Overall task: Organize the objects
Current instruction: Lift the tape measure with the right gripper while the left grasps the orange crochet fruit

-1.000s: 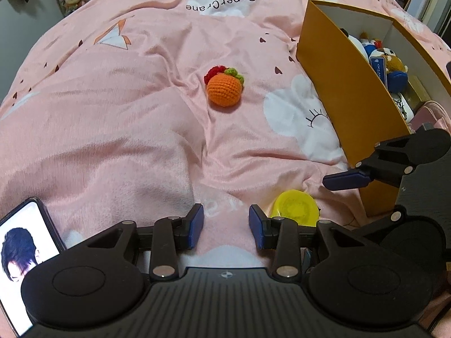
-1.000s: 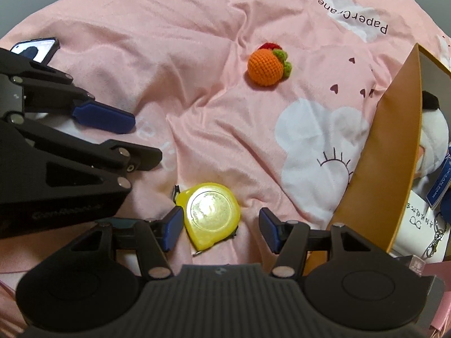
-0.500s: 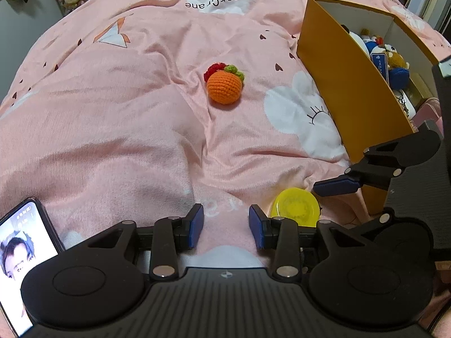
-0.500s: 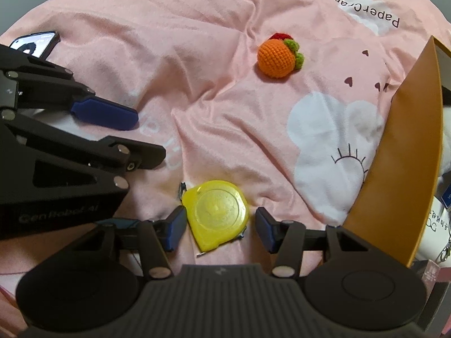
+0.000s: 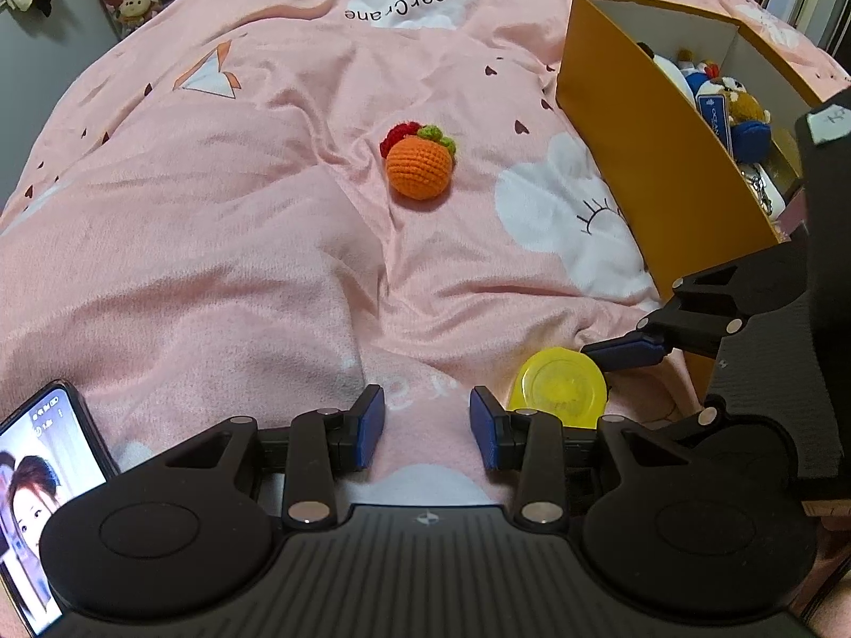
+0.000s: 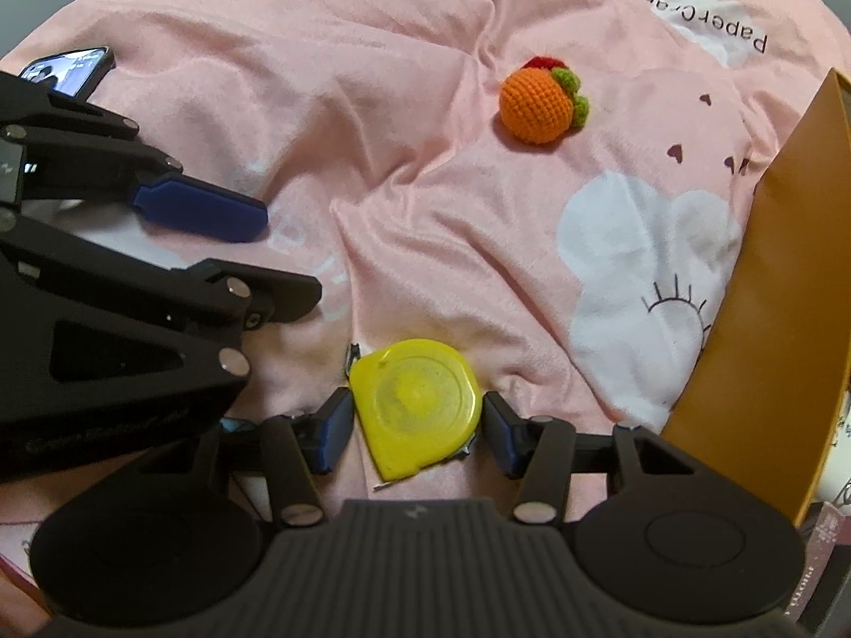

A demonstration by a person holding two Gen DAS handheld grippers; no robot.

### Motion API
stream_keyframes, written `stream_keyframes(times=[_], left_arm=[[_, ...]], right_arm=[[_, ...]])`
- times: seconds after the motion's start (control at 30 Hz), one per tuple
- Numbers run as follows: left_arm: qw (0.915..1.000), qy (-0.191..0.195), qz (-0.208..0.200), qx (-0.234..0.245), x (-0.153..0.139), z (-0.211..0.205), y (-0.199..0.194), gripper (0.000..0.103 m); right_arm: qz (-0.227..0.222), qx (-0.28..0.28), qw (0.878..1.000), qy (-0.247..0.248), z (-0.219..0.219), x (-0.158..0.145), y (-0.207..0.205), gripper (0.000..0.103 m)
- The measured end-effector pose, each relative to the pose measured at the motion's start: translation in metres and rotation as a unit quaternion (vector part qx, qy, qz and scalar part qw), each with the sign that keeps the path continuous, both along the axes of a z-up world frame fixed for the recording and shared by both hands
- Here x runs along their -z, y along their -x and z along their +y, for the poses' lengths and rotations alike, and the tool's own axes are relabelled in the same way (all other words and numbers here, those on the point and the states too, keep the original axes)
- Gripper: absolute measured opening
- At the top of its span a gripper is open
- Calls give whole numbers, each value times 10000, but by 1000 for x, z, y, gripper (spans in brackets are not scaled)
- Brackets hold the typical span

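Observation:
A yellow tape measure lies flat on the pink bedding, and it also shows in the left wrist view. My right gripper straddles it. Its jaws are closing and the blue pads meet the tape measure's two sides. My left gripper hovers just left of it, open, with only bedding between its fingers. A crocheted orange toy with red and green bits rests farther up the bed, apart from both grippers. An open yellow box stands at the right.
The yellow box holds several plush toys; its tall wall rises close to my right gripper. A phone with a lit screen lies at the lower left. The pink duvet is rumpled into folds.
The right gripper's jaws narrowed from wide of the tape measure until the pads reached its sides, and it crept a little forward. The left gripper stayed still.

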State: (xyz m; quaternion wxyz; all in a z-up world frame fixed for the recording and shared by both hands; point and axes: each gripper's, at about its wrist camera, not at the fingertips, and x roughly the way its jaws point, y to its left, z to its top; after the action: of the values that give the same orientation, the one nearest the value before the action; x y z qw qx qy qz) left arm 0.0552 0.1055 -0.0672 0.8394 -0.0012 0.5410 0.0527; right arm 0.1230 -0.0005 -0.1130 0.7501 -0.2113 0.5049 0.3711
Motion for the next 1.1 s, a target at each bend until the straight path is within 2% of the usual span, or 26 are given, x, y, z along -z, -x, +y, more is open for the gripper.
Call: stream_keyframes(times=[0.33,0.6,0.73,0.83,0.93,1.1], left_arm=[[9973,247,-684,-54,-26,5,-1,44],[9932,343,-1075,303,-61,11,-16,44],[9906,36,-1213,632,-81,19,-28,45],[9875,-277,-1246,921,-90,25,-44,45],[9845,-492,-1129,1251,-88,28,-63,59],[9821,-305,-637,1746,-58,29,-94,61]], right_arm=[[-701,80,9973,-188,-12,-35,-1,54],[-1131,183,9926,-396,-25,-73,-24,54],[-1200,353,9905,-570,-41,-95,-42,54],[-1290,518,9881,-661,-58,-111,-52,54],[-1355,718,9855,-732,-76,-123,-61,54],[-1364,1166,9802,-832,-113,-135,-73,54]])
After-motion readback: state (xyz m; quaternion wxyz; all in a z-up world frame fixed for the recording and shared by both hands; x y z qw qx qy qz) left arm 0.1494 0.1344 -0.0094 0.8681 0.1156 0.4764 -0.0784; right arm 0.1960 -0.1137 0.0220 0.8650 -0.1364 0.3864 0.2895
